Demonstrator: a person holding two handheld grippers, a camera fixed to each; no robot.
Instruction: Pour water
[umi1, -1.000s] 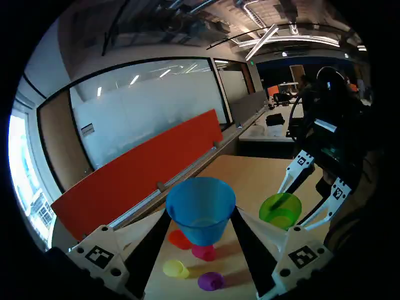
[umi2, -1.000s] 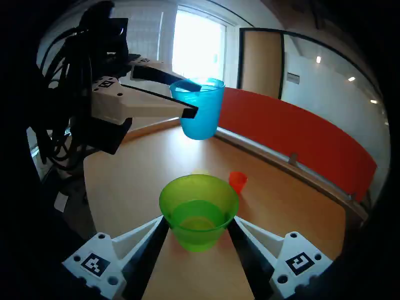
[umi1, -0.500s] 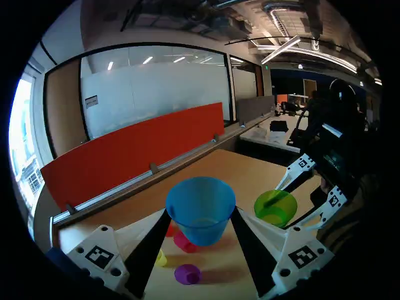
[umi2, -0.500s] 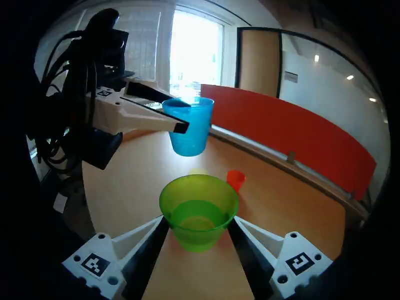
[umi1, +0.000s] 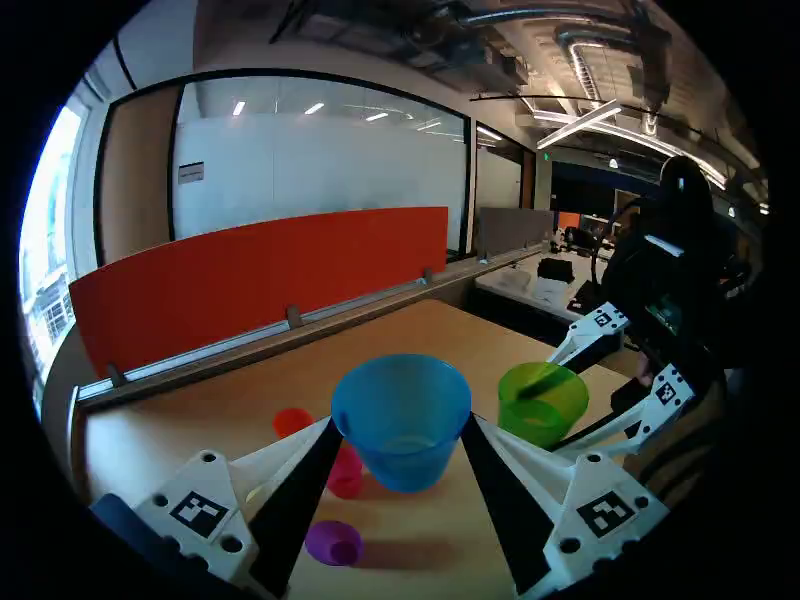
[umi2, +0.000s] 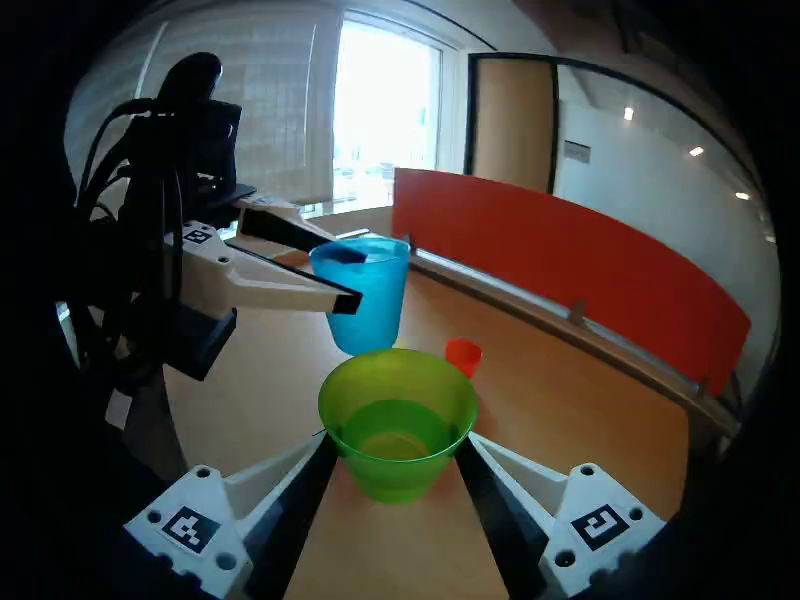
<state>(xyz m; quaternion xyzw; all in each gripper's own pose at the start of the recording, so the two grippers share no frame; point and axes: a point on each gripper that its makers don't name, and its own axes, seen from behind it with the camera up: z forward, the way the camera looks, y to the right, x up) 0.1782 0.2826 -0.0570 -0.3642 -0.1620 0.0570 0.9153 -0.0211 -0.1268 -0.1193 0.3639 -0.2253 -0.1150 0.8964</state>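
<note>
A translucent blue plastic tumbler (umi1: 401, 455) and a translucent green plastic tumbler (umi2: 397, 470) are held upright over the pale wooden bench (umi1: 420, 335), one in each claw.

Nearest its own camera, the blue tumbler is pinched at mid-wall by the left claw (umi1: 400, 432), with both fingers pressed on it; little or no water can be made out inside. The green tumbler is clamped likewise by the right claw (umi2: 398, 440) and is seen partly filled. Just beyond it the blue tumbler is carried with its rim higher; whether the two touch cannot be told. Both are judged light, thin-walled and slippery when wet, so a hold below the rim, firm but not crushing, is advised. Farther off, small coloured plastic cups (umi1: 346, 472) stand on the bench before an orange-red partition panel (umi1: 260, 265).
</note>
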